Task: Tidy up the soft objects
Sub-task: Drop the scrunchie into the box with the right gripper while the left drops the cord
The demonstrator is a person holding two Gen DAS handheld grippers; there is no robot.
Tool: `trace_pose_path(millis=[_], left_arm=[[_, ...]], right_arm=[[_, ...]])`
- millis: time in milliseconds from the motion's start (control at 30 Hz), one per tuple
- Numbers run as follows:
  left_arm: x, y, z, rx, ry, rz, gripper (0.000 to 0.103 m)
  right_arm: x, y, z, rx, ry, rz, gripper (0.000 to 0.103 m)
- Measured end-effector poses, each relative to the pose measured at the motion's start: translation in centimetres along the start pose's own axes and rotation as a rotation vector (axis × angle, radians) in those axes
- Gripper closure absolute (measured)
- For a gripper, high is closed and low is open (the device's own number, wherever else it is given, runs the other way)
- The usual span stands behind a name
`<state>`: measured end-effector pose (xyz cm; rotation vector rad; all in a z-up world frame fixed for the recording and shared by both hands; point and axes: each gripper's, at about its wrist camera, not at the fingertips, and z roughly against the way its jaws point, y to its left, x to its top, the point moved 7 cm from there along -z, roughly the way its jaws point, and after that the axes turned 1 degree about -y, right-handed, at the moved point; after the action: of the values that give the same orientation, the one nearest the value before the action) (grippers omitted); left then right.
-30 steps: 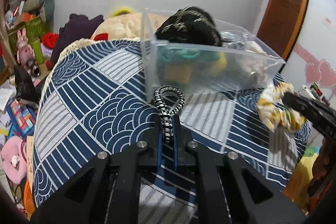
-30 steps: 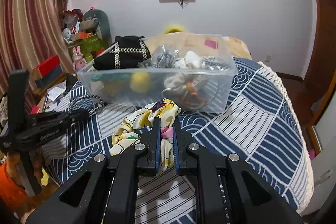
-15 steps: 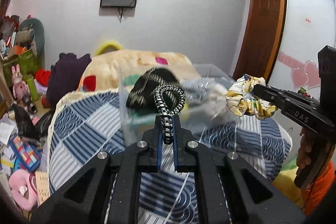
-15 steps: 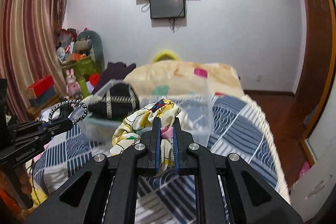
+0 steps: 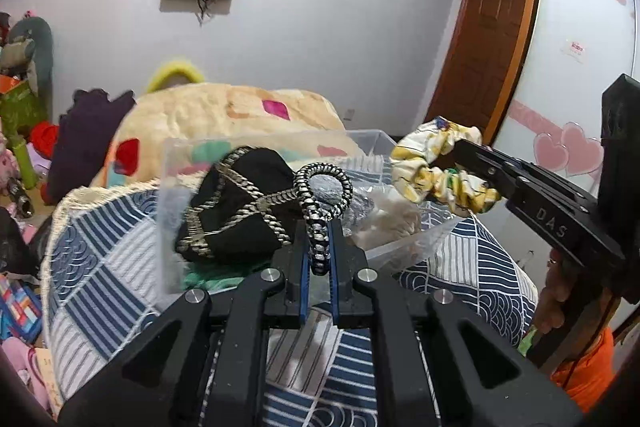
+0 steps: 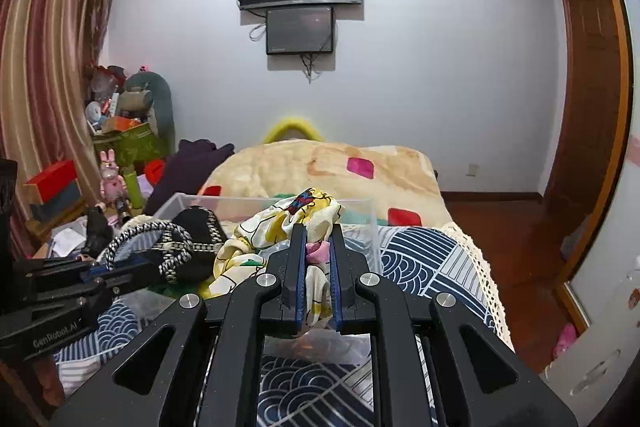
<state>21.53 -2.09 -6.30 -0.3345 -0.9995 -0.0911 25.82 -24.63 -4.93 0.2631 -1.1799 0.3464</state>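
Clear plastic bin [image 5: 264, 147] on the bed [image 5: 100, 259] is the drop target; both loads hang over or just short of its near rim, so what's left looks like a short reach forward, then release. Left gripper [image 5: 320, 259]: jaws nearly pressed together, pinching the black-and-white braided loop [image 5: 322, 191] by its tail, loop upright beside the black pouch [image 5: 236, 211] in the bin. Right gripper [image 6: 318, 259]: jaws a little apart, clamping the yellow-white scrunchie [image 6: 296, 219], bunched over the bin's front wall. Left seems nearer the opening.
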Motion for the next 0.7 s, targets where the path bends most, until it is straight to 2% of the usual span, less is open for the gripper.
trace_pose_path(millis=[100,200,433,533,700], left_arm=[[-0.1,0.1,-1.4,-0.002,0.020,-0.010,0.096],[-0.5,0.7,-3.0,0.029,0.047,-0.016,0.096],[-0.7,1.7,-3.7,0.058,0.041,-0.016,0.094],[-0.7,1.8,-3.5,0.053,0.049,-0.009,0.087],[-1.0,1.2,-2.3,0.046,0.039,-0.012,0.063]], right_arm=[[-0.3,-0.4,-1.2,-0.006,0.023,-0.022,0.094],[-1.1,-0.3,-2.6,0.001,0.063,-0.033,0.094],[-3.3,1.0,-4.2,0.012,0.141,0.017,0.091],[-3.3,0.9,-4.1,-0.003,0.144,0.033,0.089],[-3.1,-0.3,-3.5,-0.003,0.156,0.015,0.073]])
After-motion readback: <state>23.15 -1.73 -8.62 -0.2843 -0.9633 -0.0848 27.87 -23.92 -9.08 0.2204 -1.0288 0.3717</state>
